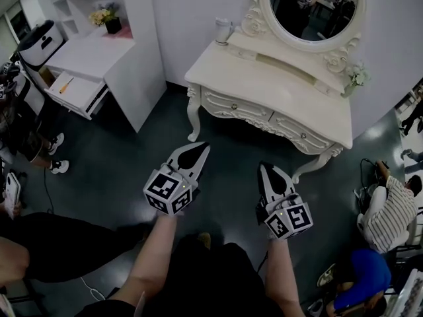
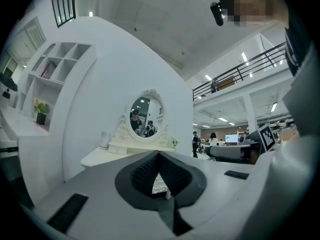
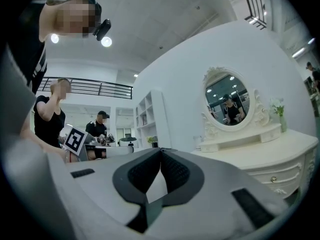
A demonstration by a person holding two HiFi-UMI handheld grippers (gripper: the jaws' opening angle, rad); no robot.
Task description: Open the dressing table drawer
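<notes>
The cream dressing table (image 1: 277, 84) with an oval mirror (image 1: 310, 8) stands against the far wall. Its two front drawers are closed: the left drawer (image 1: 234, 106) and the right drawer (image 1: 301, 134), each with a small knob. My left gripper (image 1: 203, 146) is shut and empty, held level over the dark floor a short way in front of the table. My right gripper (image 1: 263, 166) is beside it, also shut and empty. The left gripper view shows its closed jaws (image 2: 159, 153) with the table (image 2: 107, 154) beyond. The right gripper view shows shut jaws (image 3: 161, 150) and a drawer (image 3: 280, 176) at the right.
A white jug (image 1: 223, 28) and a small plant (image 1: 357, 76) stand on the dressing table. A white desk with an open drawer (image 1: 76, 91) and a shelf unit stands at the left. People sit at the right (image 1: 390, 207) and the left edge (image 1: 20, 117).
</notes>
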